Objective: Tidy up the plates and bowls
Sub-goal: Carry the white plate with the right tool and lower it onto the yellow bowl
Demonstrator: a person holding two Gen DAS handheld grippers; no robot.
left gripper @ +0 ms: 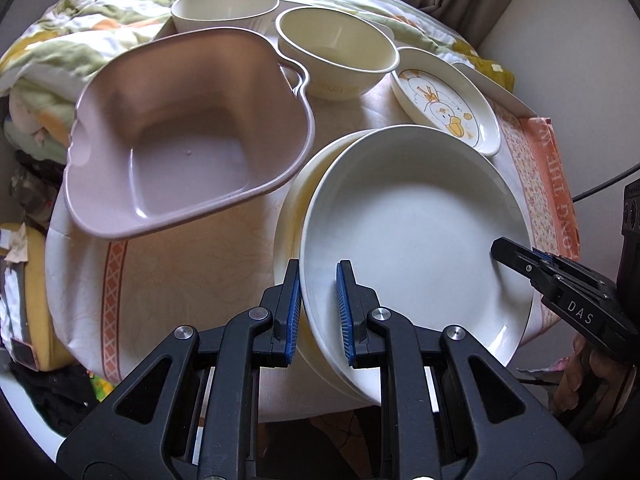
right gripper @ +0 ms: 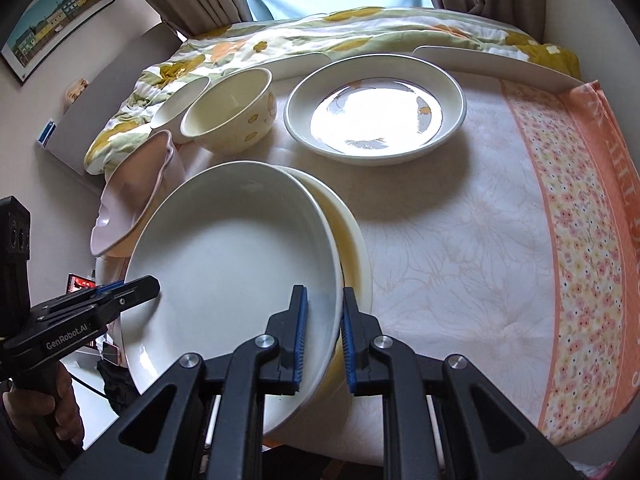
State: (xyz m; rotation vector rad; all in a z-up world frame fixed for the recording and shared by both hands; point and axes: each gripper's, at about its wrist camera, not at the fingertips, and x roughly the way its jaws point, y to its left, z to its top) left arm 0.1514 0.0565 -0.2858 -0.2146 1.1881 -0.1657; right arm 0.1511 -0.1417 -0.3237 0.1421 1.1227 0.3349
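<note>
A large white plate is held by its rim from both sides, tilted just above a cream plate on the table. My left gripper is shut on the plate's left rim. On the opposite rim my right gripper is shut too. Whether the white plate touches the cream one I cannot tell. Behind stand two cream bowls and a duck-patterned plate.
A pink square basin sits left of the plates. The table wears a floral cloth with an orange border. A flowered quilt lies behind, with a white tray edge at the back right. A hand grips the left tool.
</note>
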